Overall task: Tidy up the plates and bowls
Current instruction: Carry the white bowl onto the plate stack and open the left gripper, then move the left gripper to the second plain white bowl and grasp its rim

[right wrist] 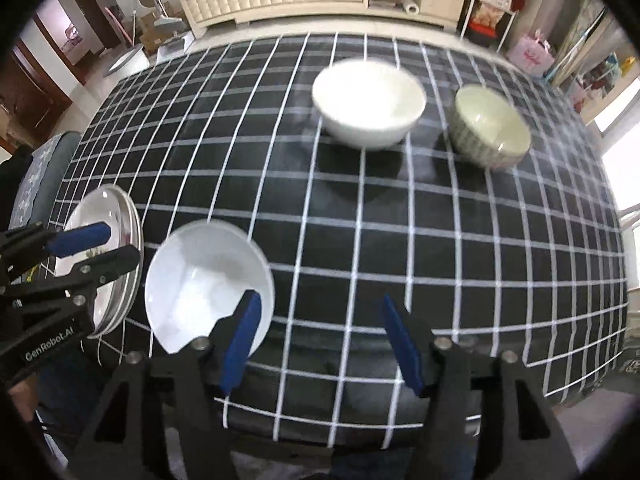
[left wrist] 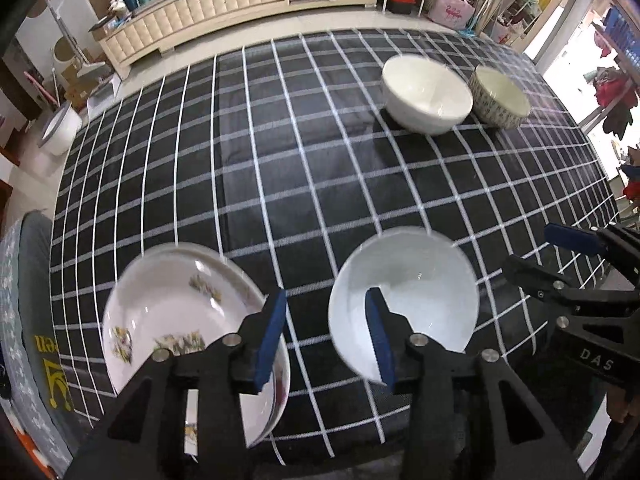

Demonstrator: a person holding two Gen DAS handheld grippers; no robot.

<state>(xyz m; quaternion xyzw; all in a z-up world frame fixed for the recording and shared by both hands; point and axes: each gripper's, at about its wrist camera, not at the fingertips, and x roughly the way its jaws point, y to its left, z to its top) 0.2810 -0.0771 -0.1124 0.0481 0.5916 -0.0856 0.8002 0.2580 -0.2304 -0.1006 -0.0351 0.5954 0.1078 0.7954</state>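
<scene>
Near the table's front edge lies a stack of floral plates (left wrist: 168, 304) (right wrist: 108, 220), with a plain white bowl (left wrist: 408, 280) (right wrist: 208, 272) just right of it. My left gripper (left wrist: 326, 332) hangs open above the gap between them, nothing between its blue pads. It also shows at the left edge of the right wrist view, as the left gripper (right wrist: 100, 244). My right gripper (right wrist: 320, 332) (left wrist: 560, 256) is open too, empty, over bare cloth right of the bowl. A large white bowl (left wrist: 428, 92) (right wrist: 368, 104) and a patterned bowl (left wrist: 500, 98) (right wrist: 490, 128) stand side by side at the far right.
A black cloth with white checks covers the table (left wrist: 280, 160). Beyond its far edge runs a cream cabinet (left wrist: 224, 4). A grey cushioned chair (left wrist: 28, 280) stands at the left, and a white bucket (left wrist: 64, 128) sits on the floor.
</scene>
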